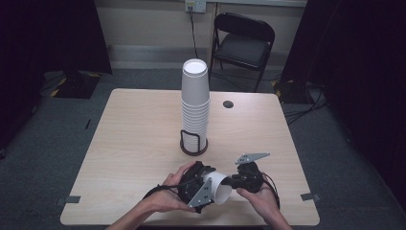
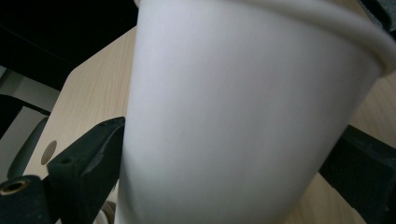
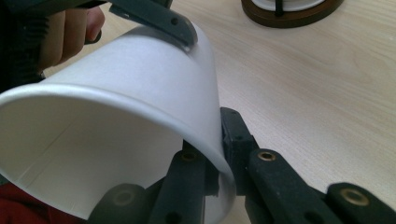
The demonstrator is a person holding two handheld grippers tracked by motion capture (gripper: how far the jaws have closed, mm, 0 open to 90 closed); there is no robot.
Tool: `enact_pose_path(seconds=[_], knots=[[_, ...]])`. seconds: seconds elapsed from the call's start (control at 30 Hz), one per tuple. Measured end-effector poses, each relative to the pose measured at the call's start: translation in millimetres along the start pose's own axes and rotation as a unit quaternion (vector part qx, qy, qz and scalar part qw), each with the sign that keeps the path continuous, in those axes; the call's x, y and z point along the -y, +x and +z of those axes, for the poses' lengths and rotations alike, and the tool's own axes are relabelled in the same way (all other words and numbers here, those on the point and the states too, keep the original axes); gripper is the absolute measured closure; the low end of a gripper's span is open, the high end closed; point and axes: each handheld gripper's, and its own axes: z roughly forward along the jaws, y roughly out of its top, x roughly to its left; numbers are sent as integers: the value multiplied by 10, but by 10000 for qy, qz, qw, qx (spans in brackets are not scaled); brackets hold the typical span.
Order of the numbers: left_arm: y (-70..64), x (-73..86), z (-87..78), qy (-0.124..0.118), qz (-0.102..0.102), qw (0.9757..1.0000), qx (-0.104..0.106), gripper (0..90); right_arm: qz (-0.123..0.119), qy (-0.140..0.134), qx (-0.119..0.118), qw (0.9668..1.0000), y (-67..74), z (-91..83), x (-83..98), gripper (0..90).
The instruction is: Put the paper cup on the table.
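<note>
high view: a single white paper cup [image 1: 219, 187] is held on its side low over the near edge of the table [image 1: 139, 129], its open mouth turned toward the person. its wall is smooth, matte and tapered, and it ends in a rolled lip. in the left gripper view the cup's [image 2: 243, 116] broad side is pressed between the two black jaws, one at each flank, so the left gripper [image 1: 198, 184] is clamped across the cup's body. in the right gripper view the rim of the cup [image 3: 140, 107] is pinched between the two black jaws, one inside the mouth and one outside against the wall, so the right gripper [image 1: 235, 181] is clamped on the lip; a faint straight seam is seen on the pale inner wall. both grippers are of dull black plastic with brass-coloured inserts, and each is topped by a grey three-cornered plate. further back, near the middle of the table, a tall stack of cups [image 1: 195, 103] of the same white paper is stood upright in a dark round holder [image 1: 193, 143] with a thin wire loop. the tabletop is of light wood grain with rounded corners and a dark round hole [image 1: 228, 104]. beyond it a black folding chair [image 1: 242, 45] is set on grey carpet.
</note>
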Motion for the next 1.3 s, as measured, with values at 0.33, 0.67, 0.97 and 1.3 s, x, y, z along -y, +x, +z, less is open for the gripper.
enact_pose_path(seconds=[0.33, 0.67, 0.97, 1.3], knots=[[-93, -128, 65, -88, 268, 9996, -10, 75, -15, 77, 39, 10000, 9, 45, -3, 877], [-99, -143, 62, -133, 237, 9996, -106, 69, 59, -10, 5, 10000, 13, 53, -4, 878], [-109, -164, 91, -117, 296, 9994, -104, 65, 122, 4, -138, 9998, 18, 81, 8, 882], [-81, -146, 86, -181, -138, 9996, -151, 89, 346, -176, -58, 9992, -10, 84, 30, 852]])
